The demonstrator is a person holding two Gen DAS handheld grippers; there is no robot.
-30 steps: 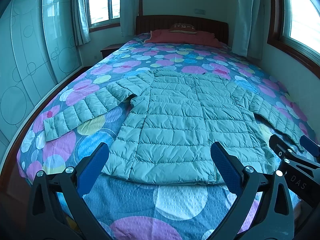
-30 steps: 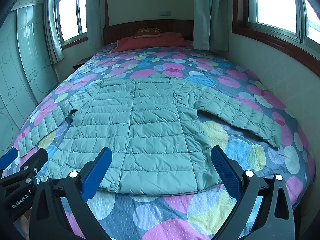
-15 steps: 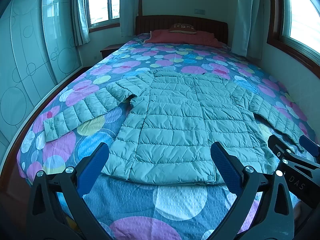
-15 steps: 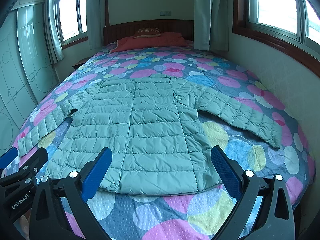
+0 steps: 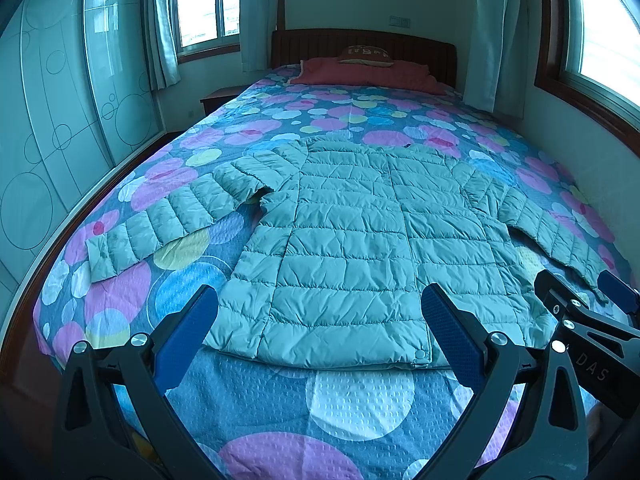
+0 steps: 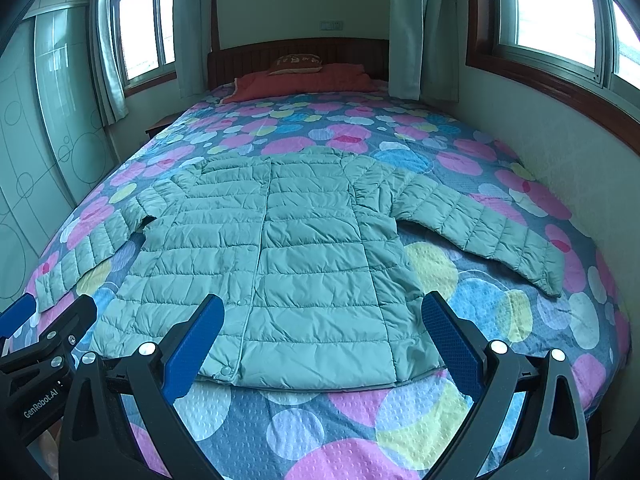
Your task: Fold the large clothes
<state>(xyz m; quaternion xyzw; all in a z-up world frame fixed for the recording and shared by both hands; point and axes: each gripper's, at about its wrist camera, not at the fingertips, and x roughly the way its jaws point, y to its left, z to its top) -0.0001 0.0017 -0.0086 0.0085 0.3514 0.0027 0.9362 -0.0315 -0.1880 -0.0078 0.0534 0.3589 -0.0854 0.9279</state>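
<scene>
- wardrobe doors [image 5: 60,128] with circle patterns run down my far left, a strip of floor between them and the bed.
- bedspread [image 5: 360,396], covered in coloured dots, fills the middle; headboard [image 5: 360,44] and red pillow [image 5: 360,70] at the far end.
- puffer jacket [image 5: 360,248] lies flat on it, front up, sleeves spread, hem near the foot edge.
- my left gripper [image 5: 318,328] and right gripper [image 6: 322,330] hover above the hem, jaws wide apart, holding nothing.
- wall [image 6: 560,152] presses against the bed's right side, under a window [image 6: 560,8].
</scene>
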